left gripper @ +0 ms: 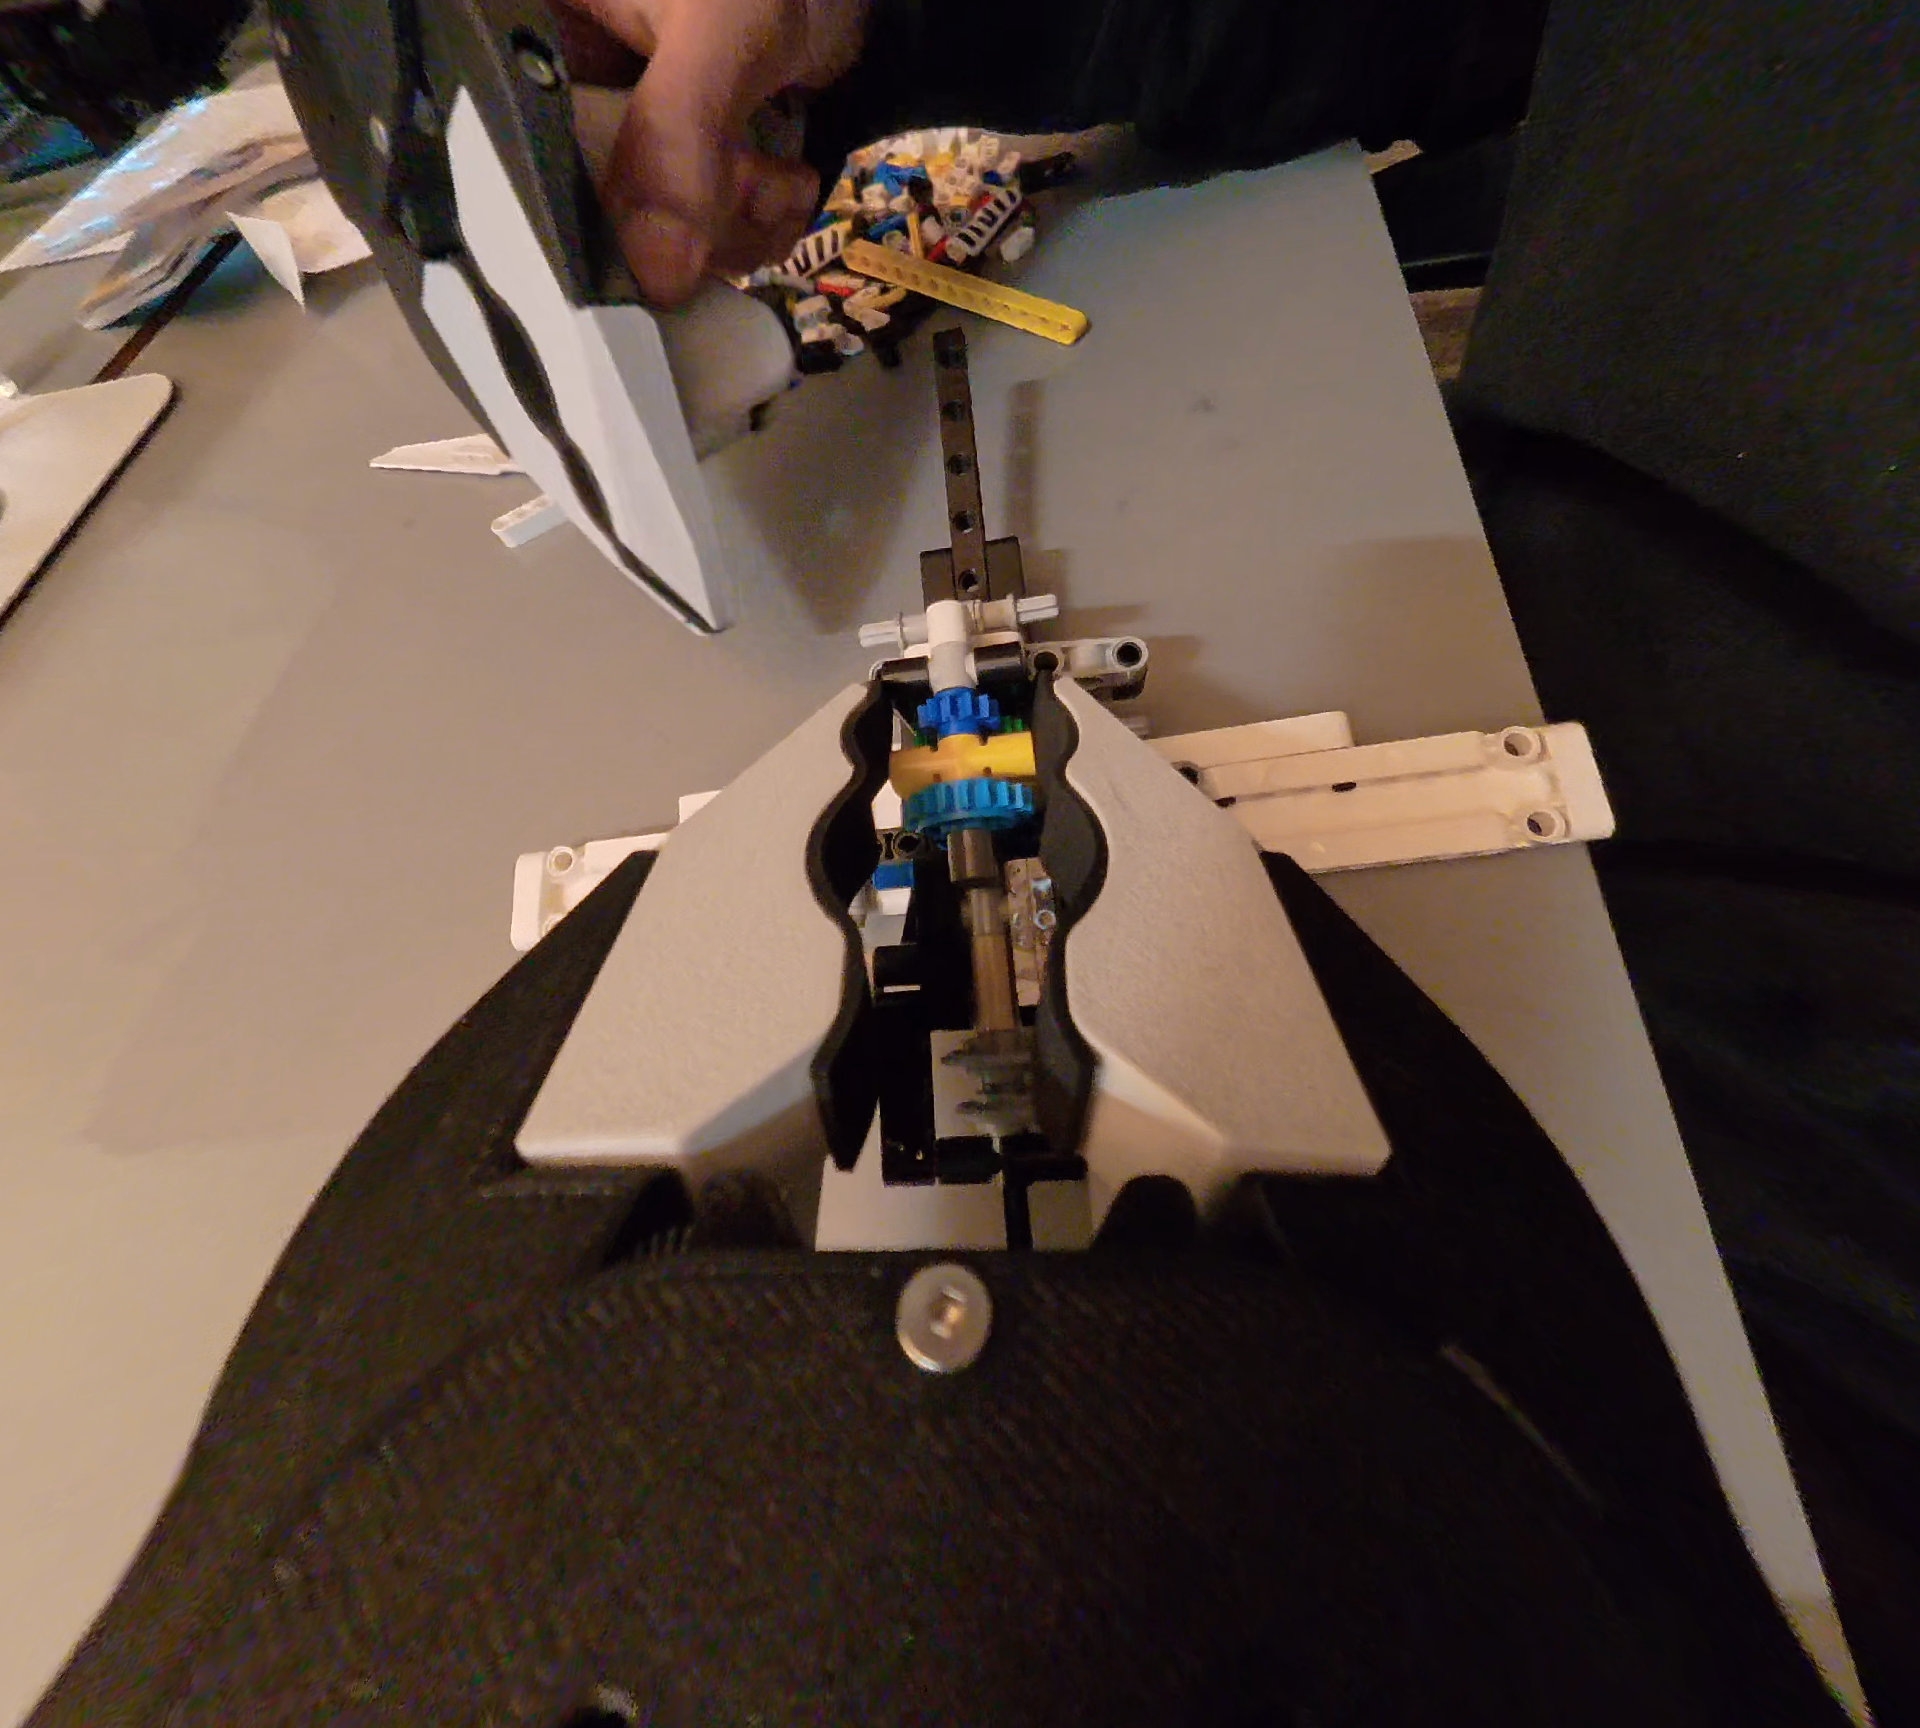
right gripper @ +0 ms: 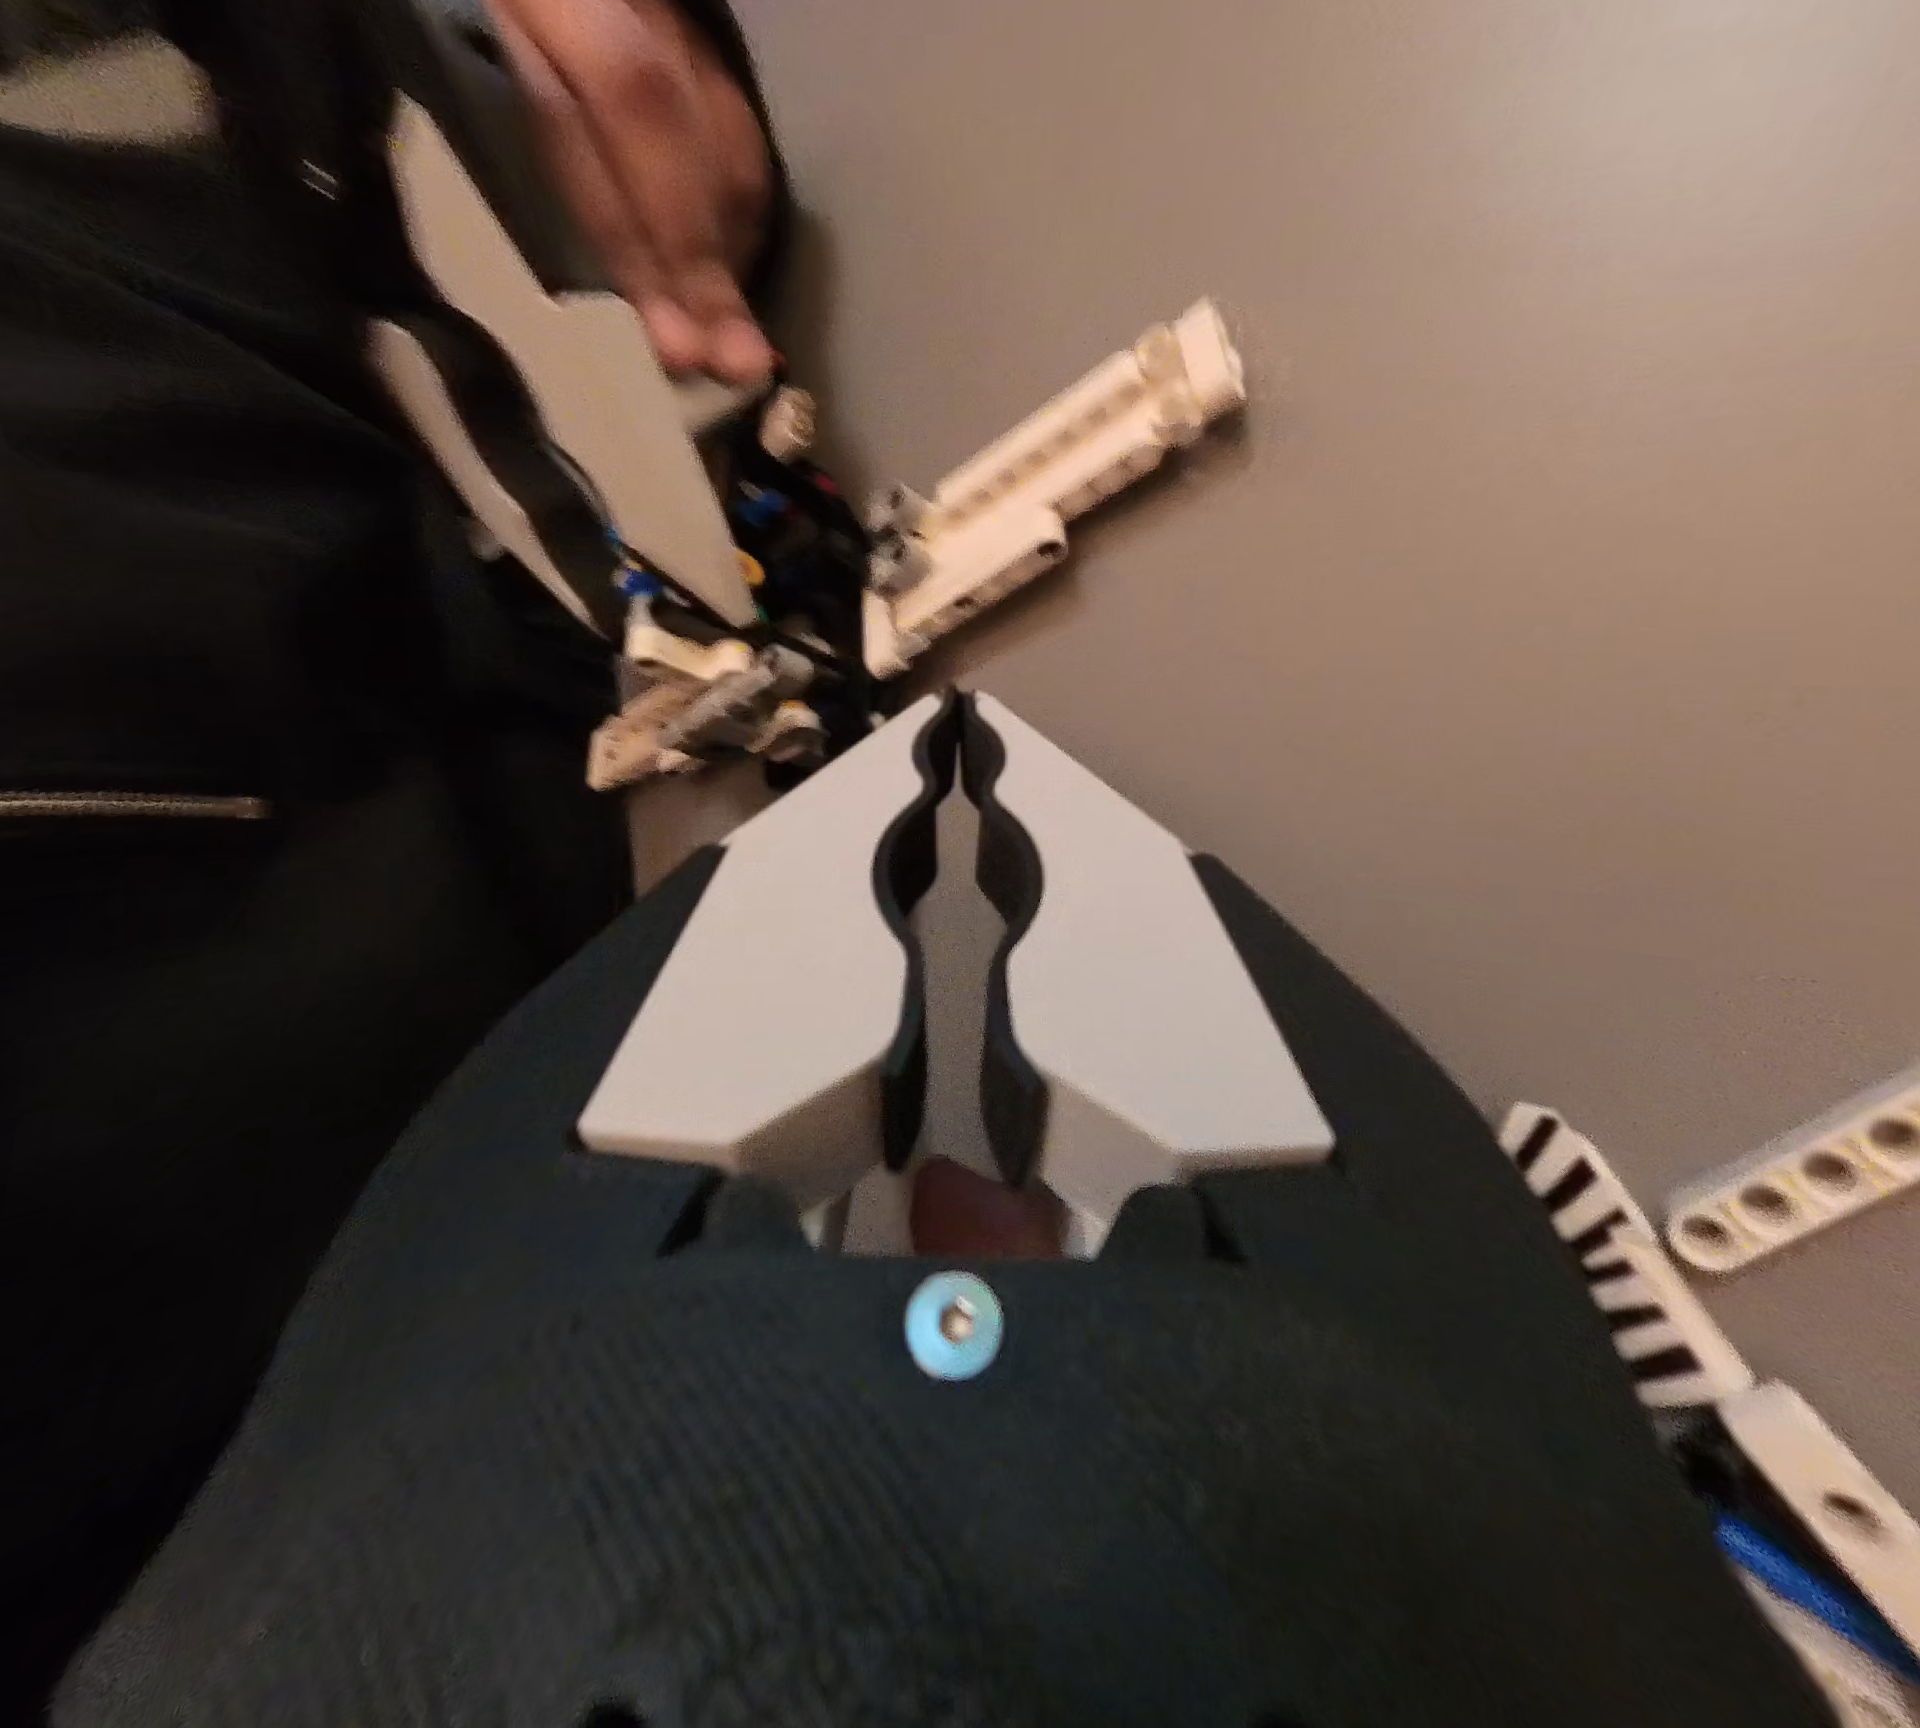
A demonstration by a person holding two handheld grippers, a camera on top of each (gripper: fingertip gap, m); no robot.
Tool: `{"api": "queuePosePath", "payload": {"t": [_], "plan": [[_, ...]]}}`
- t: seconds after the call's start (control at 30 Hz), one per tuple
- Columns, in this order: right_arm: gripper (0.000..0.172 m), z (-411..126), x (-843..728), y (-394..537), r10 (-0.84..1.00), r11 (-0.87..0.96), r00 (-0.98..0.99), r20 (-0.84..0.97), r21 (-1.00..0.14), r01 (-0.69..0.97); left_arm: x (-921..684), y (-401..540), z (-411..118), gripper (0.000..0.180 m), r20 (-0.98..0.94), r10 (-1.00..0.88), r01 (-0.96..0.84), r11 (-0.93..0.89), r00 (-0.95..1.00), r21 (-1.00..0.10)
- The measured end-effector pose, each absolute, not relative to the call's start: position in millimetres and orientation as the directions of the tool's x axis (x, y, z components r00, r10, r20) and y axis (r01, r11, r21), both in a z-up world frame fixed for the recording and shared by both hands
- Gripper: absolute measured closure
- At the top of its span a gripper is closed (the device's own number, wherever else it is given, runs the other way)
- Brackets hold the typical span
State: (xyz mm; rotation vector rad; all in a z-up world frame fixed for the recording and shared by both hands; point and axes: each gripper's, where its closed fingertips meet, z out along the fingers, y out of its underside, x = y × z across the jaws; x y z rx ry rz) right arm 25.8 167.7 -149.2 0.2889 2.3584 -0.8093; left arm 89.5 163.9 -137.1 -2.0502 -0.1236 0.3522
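My left gripper is shut on a toy-brick model. Its black pads press on both sides of the yellow part between two blue gears. A grey axle runs back between the fingers. A black holed beam juts out of the model's far end, and white panels stick out to its right. My right gripper is shut, its pads meeting with nothing seen between them. In the left wrist view its tip hovers just left of the model. The right wrist view shows the left gripper on the model, blurred.
A pile of loose bricks with a yellow holed beam lies at the far end of the grey table. A small white piece lies left. A toothed rack and white holed beam lie near the right gripper. The table edge runs along the right. Left tips to right tips: about 7 cm.
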Motion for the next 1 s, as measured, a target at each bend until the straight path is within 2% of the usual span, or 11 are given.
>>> {"api": "queuePosePath", "payload": {"t": [0.1, 0.23, 0.37, 0.6, 0.63, 0.8, 1.0], "plan": [[0.172, -145.6, 26.6, 167.1, -0.030, 0.781, -0.780, -0.626, -0.501, 0.373, 89.3, 163.9, -137.1, 0.155, -0.193, 0.233, -0.058, -0.485, 0.953, -0.873], [0.171, -131.9, 58.7, 163.0, -0.161, 0.792, -0.659, -0.735, -0.495, 0.358, 89.1, 164.0, -137.1, 0.155, -0.190, 0.234, -0.055, -0.484, 0.954, -0.873], [0.157, -151.2, 70.6, 168.1, -0.137, 0.856, -0.695, -0.706, -0.438, 0.276, 88.7, 164.0, -137.0, 0.155, -0.188, 0.235, -0.053, -0.484, 0.954, -0.873], [0.157, -154.0, 72.5, 164.6, -0.117, 0.854, -0.648, -0.753, -0.409, 0.321, 88.5, 164.3, -137.1, 0.155, -0.186, 0.234, -0.052, -0.485, 0.954, -0.873], [0.162, -153.0, 74.2, 165.1, -0.119, 0.856, -0.638, -0.761, -0.404, 0.323, 88.4, 164.4, -137.1, 0.155, -0.186, 0.233, -0.051, -0.485, 0.954, -0.873], [0.164, -154.2, 74.0, 166.7, -0.124, 0.862, -0.698, -0.706, -0.425, 0.277, 88.1, 165.0, -137.1, 0.155, -0.179, 0.234, -0.046, -0.484, 0.956, -0.874], [0.166, -154.6, 72.5, 166.6, -0.073, 0.862, -0.688, -0.722, -0.393, 0.320, 87.9, 165.4, -137.1, 0.155, -0.179, 0.235, -0.045, -0.484, 0.955, -0.874]]}}
